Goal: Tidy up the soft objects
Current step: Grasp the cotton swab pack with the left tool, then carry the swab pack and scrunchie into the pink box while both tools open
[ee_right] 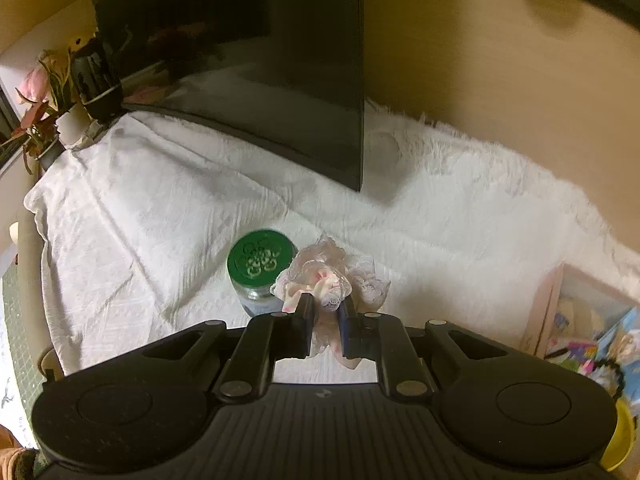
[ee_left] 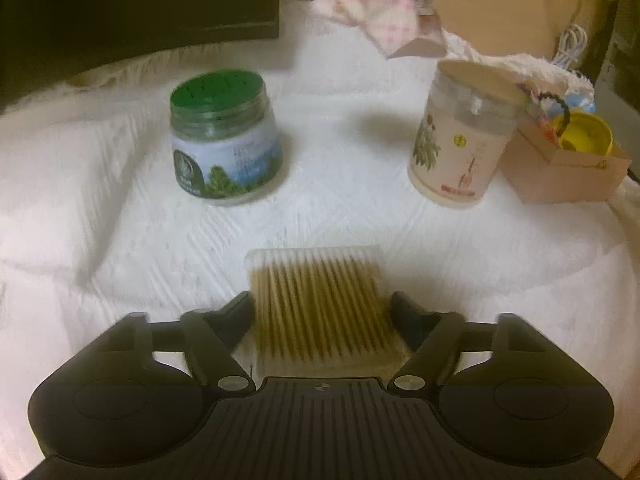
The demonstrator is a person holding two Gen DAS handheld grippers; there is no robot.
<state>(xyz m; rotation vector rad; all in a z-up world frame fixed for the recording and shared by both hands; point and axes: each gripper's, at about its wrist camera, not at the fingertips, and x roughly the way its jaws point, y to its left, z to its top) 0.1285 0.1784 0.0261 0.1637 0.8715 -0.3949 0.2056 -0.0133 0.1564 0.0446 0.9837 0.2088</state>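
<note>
- The bench [ee_left: 340, 128] fills both views under a white cloth, which I judge is there to give a soft, plain bed for sorting; a dark monitor [ee_right: 248, 64] stands at the upper middle of the right wrist view.
- The pink box [ee_left: 560, 176] sits at the right edge of the left wrist view, already holding a yellow tub and hair ties, so I take it as the place where soft things gather.
- The green-lidded jar [ee_left: 224, 140] stands upper left of centre and the white canister [ee_left: 460, 136] upper right, touching the box; both are upright and well apart from each other.
- The pack of cotton swabs [ee_left: 320, 304] lies flat at the lower centre of the left wrist view, between the fingers of my left hand-held gripper [ee_left: 320, 312], which is spread wide, a finger on each side of the pack and no squeeze that I can see.
- The pink lace scrunchie [ee_right: 328, 280] sits at the lower centre of the right wrist view, pinched in my right hand-held gripper [ee_right: 326, 312] and lifted off the cloth, just right of the jar, I judge for carrying.
</note>
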